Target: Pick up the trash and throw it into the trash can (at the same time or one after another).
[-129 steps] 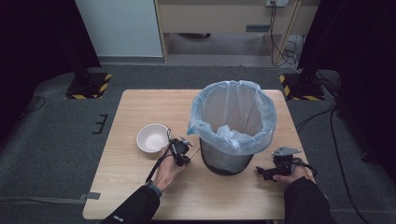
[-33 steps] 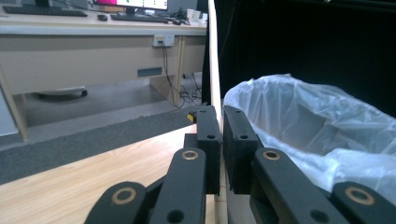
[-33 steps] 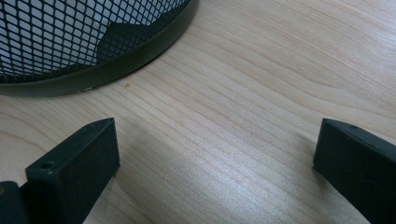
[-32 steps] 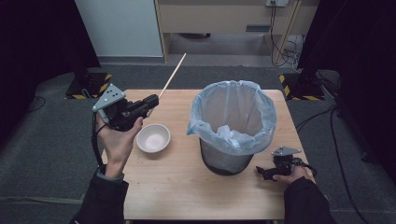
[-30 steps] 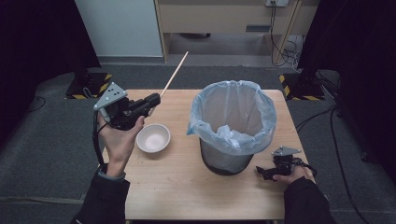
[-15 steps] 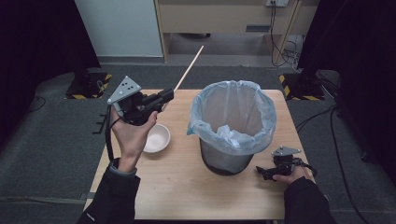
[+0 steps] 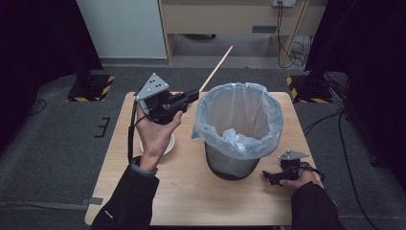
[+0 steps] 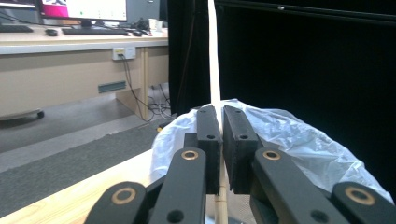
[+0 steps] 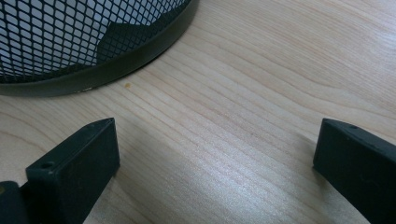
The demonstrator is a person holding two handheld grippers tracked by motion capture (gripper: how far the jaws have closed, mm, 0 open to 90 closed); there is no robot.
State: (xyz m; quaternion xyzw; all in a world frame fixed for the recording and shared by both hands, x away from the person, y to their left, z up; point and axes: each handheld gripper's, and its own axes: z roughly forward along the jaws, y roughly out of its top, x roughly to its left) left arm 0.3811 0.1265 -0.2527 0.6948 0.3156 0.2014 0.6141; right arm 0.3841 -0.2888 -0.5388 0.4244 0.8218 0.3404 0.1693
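My left gripper [image 7: 194,94] is raised above the table's left half, shut on a thin wooden stick [image 7: 216,68] that slants up and to the right past the bin's rim. In the left gripper view the stick [image 8: 214,56] rises straight up from between the closed jaws [image 8: 221,122]. A mesh waste bin [image 7: 239,124] lined with a pale blue plastic bag stands mid-table. My right gripper [image 7: 268,176] rests on the table to the right of the bin's base, open, with bare wood between its jaws [image 9: 215,154].
A white bowl [image 7: 167,146] sits on the wooden table [image 7: 201,191] left of the bin, partly behind my left hand. The bin's mesh base [image 9: 84,42] lies just ahead of the right gripper. Dark curtains stand at both sides, a desk at the back.
My left hand has carried the stick to the right, from over the table's left edge to next to the bin's rim. The right gripper has stayed put.
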